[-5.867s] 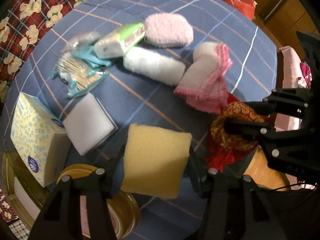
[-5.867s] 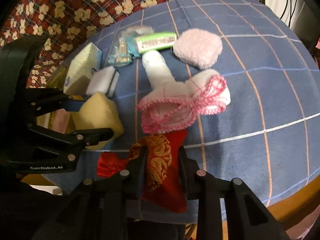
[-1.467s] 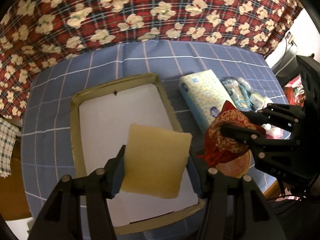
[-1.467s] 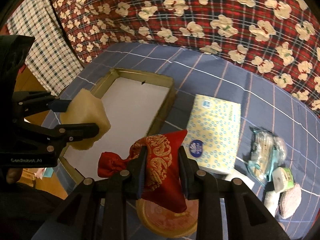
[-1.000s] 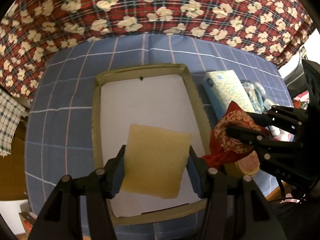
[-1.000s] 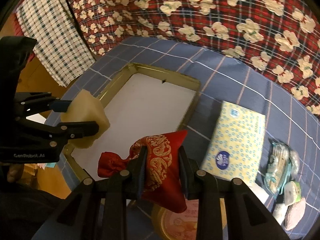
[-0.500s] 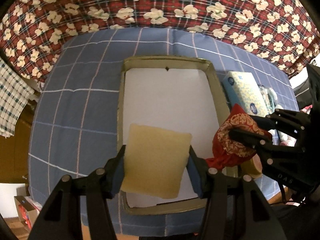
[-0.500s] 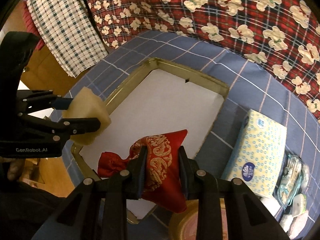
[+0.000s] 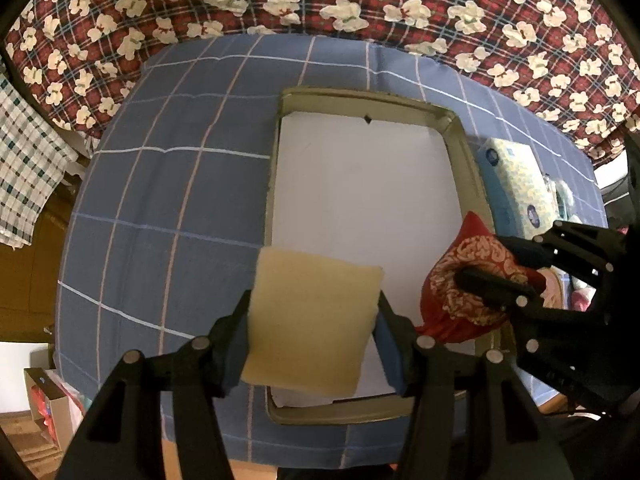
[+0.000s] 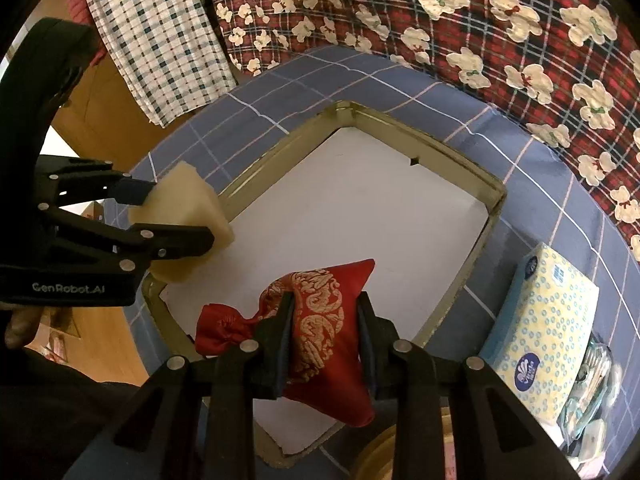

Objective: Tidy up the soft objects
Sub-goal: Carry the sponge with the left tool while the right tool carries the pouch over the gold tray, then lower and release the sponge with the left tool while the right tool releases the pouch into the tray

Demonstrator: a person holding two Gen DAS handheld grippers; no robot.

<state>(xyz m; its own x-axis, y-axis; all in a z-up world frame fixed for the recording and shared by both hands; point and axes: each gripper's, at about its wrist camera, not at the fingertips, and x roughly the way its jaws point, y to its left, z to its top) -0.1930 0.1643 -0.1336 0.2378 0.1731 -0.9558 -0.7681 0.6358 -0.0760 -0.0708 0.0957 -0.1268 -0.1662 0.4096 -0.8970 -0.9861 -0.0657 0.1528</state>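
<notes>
My left gripper (image 9: 312,312) is shut on a yellow sponge (image 9: 312,320), held above the near left corner of a shallow tray (image 9: 468,160) with a gold rim and a white floor. The right wrist view shows the same sponge (image 10: 184,216) at the left, over the tray's rim (image 10: 452,144). My right gripper (image 10: 324,320) is shut on a red pouch (image 10: 320,328) with a gold pattern, hanging over the near right part of the tray. That pouch (image 9: 468,280) appears at the right in the left wrist view. Nothing lies in the tray.
A yellow and blue tissue box (image 10: 548,316) lies right of the tray on the blue checked tablecloth (image 9: 160,184). A clear packet (image 10: 592,384) lies beyond it. A round tin's rim (image 10: 376,456) shows below the pouch. Red floral fabric (image 9: 320,4) lies beyond the table.
Both grippers have swung left with their loads. The tray has shifted right in both views, and the sponge now hangs over its left edge instead of its middle.
</notes>
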